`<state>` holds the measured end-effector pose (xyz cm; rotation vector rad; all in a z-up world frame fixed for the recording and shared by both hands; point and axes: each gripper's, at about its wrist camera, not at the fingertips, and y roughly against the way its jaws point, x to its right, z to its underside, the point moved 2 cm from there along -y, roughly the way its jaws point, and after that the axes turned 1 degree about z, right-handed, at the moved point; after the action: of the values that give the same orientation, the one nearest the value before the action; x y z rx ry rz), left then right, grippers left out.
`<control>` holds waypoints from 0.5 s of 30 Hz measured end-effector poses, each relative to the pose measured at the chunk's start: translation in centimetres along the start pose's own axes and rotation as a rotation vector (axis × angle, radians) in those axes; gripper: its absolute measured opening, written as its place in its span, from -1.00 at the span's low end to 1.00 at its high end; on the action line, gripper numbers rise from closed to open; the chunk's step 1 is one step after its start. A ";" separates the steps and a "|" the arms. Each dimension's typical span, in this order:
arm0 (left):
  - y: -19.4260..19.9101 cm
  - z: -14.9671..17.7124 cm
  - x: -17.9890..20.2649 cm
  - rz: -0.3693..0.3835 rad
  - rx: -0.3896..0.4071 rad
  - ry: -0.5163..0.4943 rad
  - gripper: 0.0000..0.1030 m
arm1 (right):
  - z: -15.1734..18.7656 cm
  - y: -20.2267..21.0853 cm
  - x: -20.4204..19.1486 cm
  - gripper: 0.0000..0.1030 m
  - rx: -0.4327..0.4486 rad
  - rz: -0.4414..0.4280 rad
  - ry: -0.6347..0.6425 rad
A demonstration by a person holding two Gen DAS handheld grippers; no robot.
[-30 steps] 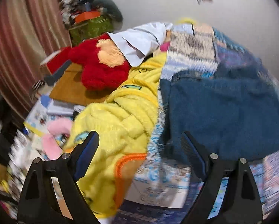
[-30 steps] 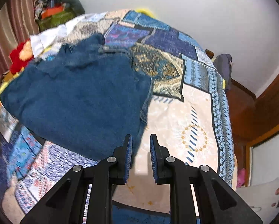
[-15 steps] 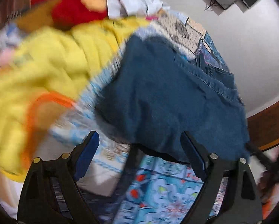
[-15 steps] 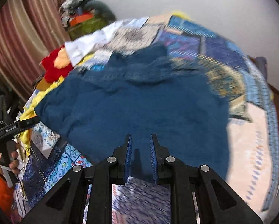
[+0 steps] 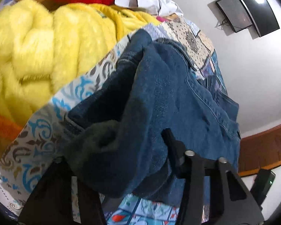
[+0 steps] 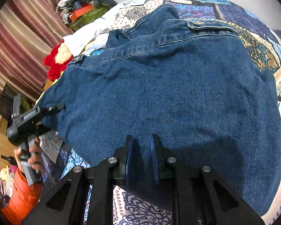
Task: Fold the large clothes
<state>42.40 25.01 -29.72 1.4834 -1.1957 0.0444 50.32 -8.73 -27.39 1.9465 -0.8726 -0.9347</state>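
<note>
A blue denim jacket lies spread, back up, on the patchwork bedspread. My right gripper is at its near hem, shut to a narrow gap with denim between the pads. At the jacket's left edge, my left gripper is held by a hand in an orange sleeve. In the left wrist view a thick fold of the jacket fills my left gripper, whose jaws are closing on it. The fold covers one finger; the other finger presses against the denim.
A fluffy yellow blanket lies bunched on the bed beside the jacket, with a red plush toy and a white cloth beyond it. A striped curtain and a pile of things stand at the back left. A screen hangs on the wall.
My left gripper dropped, rolled, and closed from wide open onto the jacket's edge. My right gripper, still shut, moved left and lower, and the jacket now lies spread wider.
</note>
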 end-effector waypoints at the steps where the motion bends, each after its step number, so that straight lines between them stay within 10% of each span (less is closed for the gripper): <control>1: 0.4 0.1 0.4 -0.020 0.026 -0.013 -0.19 | 0.0 0.0 -0.3 -0.72 -0.004 0.007 0.007; 15: 9.3 1.3 9.9 -0.127 0.291 -0.438 -0.54 | -3.2 -2.0 -9.3 -0.72 -0.022 -0.155 0.050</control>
<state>40.20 19.62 -17.38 1.8859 -1.4854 -0.2112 48.89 0.90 -25.07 2.0318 -0.6876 -0.9757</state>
